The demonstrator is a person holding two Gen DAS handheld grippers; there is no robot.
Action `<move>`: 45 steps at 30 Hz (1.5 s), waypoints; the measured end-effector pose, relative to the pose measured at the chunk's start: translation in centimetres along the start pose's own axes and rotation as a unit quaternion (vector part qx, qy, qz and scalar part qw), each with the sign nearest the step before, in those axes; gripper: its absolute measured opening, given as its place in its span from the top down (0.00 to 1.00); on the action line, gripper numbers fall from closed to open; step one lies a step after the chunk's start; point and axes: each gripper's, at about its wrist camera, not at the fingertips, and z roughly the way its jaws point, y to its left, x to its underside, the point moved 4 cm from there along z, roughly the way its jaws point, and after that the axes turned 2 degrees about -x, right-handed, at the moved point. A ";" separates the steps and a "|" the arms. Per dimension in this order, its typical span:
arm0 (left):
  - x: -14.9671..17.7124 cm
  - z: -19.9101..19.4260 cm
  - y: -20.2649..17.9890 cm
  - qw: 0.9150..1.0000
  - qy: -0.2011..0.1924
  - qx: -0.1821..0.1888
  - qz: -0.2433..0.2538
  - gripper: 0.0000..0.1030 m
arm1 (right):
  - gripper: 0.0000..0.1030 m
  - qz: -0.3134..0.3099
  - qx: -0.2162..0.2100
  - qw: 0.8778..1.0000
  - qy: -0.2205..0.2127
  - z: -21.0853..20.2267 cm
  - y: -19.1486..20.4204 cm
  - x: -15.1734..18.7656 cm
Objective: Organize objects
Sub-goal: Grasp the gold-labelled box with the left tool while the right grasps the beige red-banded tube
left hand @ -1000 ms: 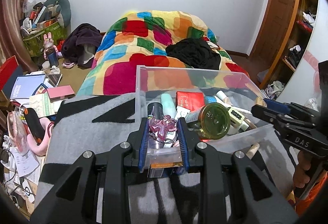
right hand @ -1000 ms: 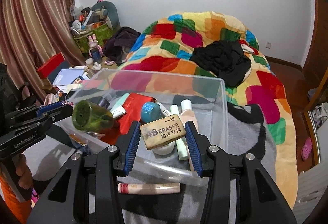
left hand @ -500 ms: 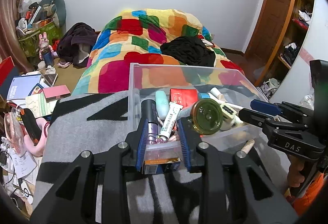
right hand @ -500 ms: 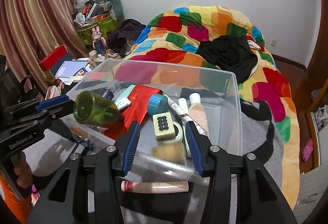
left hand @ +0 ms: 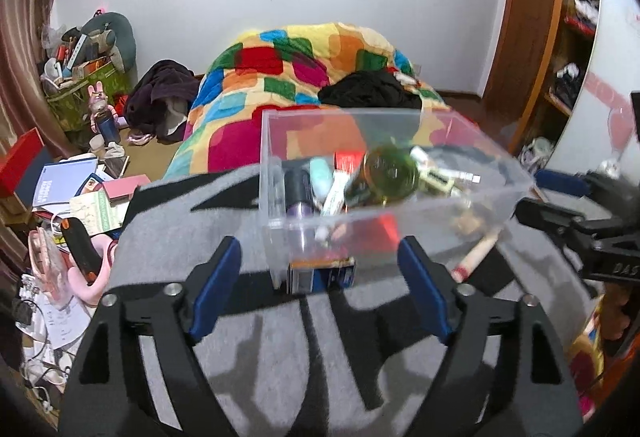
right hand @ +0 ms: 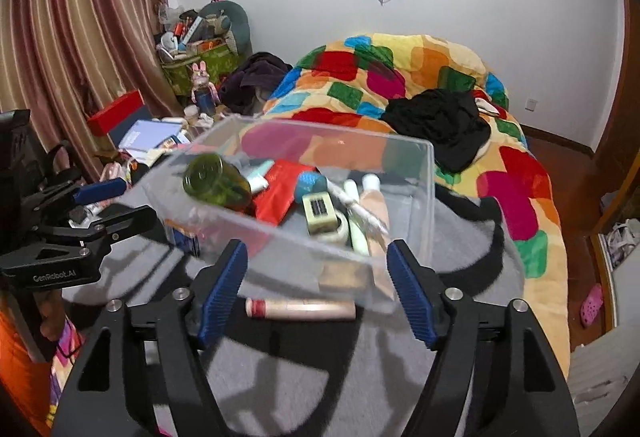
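Both tongs are spread wide with nothing between their blue pads. The left tongs [left hand: 320, 285] and the right tongs [right hand: 316, 279] hang just short of the near wall of the clear plastic bin [right hand: 424, 197], which sits on the grey and black blanket [right hand: 320, 377] at the bed's foot end. Inside the bin lie a green jar [right hand: 216, 181] on its side toward the left wall, a red packet [right hand: 280, 193], a pale green block with a black grid [right hand: 318, 213], a roll of tape [right hand: 340, 227] and several tubes toward the right wall. On the blanket, against the bin's near wall, lies a pink tube with a red band [right hand: 300, 308]; a blue and orange box [left hand: 322, 275] sits at the bin's near left corner
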 end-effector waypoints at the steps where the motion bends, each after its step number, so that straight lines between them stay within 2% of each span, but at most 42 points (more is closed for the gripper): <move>1: 0.4 0.4 -0.1 1.000 0.005 -0.005 0.004 0.14 | 0.25 0.000 -0.001 1.000 0.006 0.2 -0.1 0.6; 3: 1.2 1.2 -0.3 1.000 0.022 -0.009 0.010 0.14 | 0.18 -0.001 -0.002 1.000 0.014 0.5 -0.2 1.5; 10: 2.0 4.5 -0.3 0.996 0.085 -0.007 0.005 0.14 | 0.16 0.002 -0.022 0.997 0.067 3.1 -0.2 3.2; 16: 1.9 5.6 -0.3 0.993 0.114 0.001 -0.002 0.14 | 0.10 0.013 -0.041 0.994 0.096 4.8 0.4 3.2; 23: 2.3 7.1 -0.4 0.988 0.155 0.002 -0.016 0.14 | 0.10 0.012 -0.018 0.992 0.121 6.9 0.8 3.8; 26: 2.3 7.0 -0.1 0.988 0.152 0.002 -0.027 0.16 | 0.20 0.017 -0.016 0.993 0.118 6.7 0.7 4.0; 27: 2.2 7.0 0.1 0.988 0.152 0.002 -0.034 0.23 | 0.20 0.019 -0.016 0.993 0.116 6.6 0.7 4.0; 31: 2.3 6.6 0.8 0.988 0.144 -0.011 -0.044 0.40 | 0.20 0.033 -0.020 0.993 0.108 6.2 0.3 4.3; 33: 2.6 6.2 1.1 0.989 0.137 -0.014 -0.045 0.52 | 0.20 0.035 -0.023 0.994 0.103 5.9 0.2 4.5; 34: 2.6 6.1 1.3 0.990 0.135 -0.016 -0.045 0.54 | 0.20 0.036 -0.025 0.994 0.101 5.7 0.1 4.6; 45: 3.3 3.1 2.2 0.992 0.101 0.008 -0.069 0.54 | 0.20 0.053 -0.028 0.996 0.060 2.7 -0.9 3.9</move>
